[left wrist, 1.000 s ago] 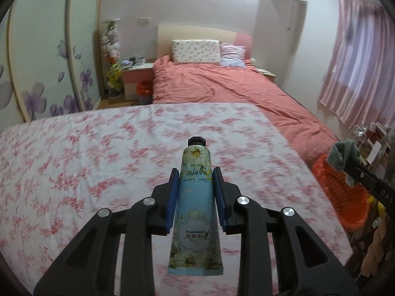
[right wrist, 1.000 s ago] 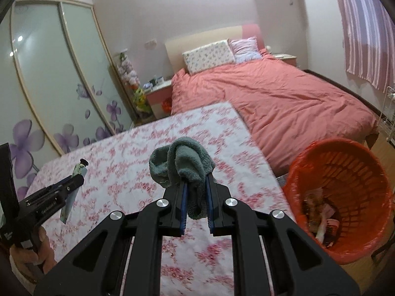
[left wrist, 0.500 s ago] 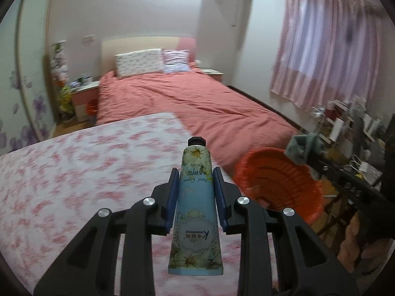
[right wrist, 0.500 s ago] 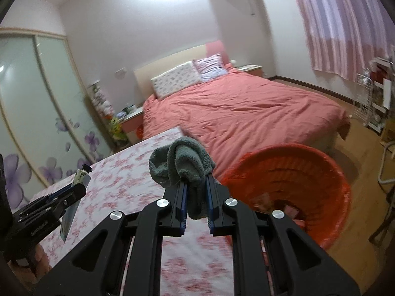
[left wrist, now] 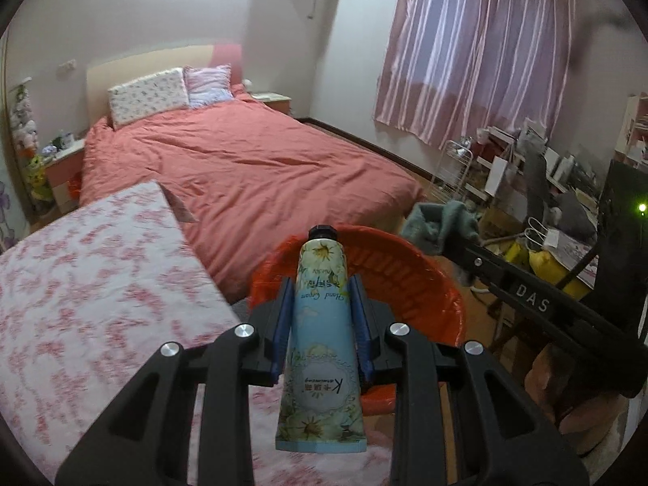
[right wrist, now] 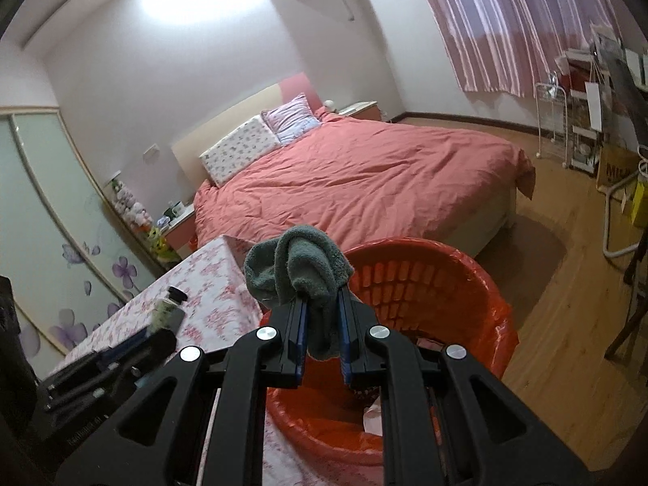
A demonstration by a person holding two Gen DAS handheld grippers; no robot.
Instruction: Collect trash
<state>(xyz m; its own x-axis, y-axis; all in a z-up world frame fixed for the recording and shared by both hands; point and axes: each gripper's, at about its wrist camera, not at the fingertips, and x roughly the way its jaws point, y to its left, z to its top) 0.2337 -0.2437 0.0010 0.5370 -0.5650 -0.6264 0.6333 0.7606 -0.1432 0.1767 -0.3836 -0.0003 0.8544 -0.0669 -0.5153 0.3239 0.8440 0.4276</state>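
My left gripper [left wrist: 322, 303] is shut on a blue floral hand cream tube [left wrist: 322, 336], cap pointing forward, held above the near rim of the orange trash basket [left wrist: 425, 283]. My right gripper [right wrist: 320, 320] is shut on a grey-green cloth [right wrist: 297, 263] and hangs over the same basket [right wrist: 425, 283], which holds some wrappers. The cloth also shows in the left wrist view [left wrist: 441, 222], and the tube in the right wrist view [right wrist: 166, 314].
A floral-covered mattress [left wrist: 89, 283] lies left of the basket. A bed with a salmon duvet [left wrist: 243, 170] is behind it. A cluttered rack and desk [left wrist: 526, 170] stand at the right under pink curtains. Wooden floor [right wrist: 567, 283] lies right of the basket.
Both grippers have swung right, off the floral mattress and toward the orange basket. The tube and the cloth are still held. The basket now sits right under both.
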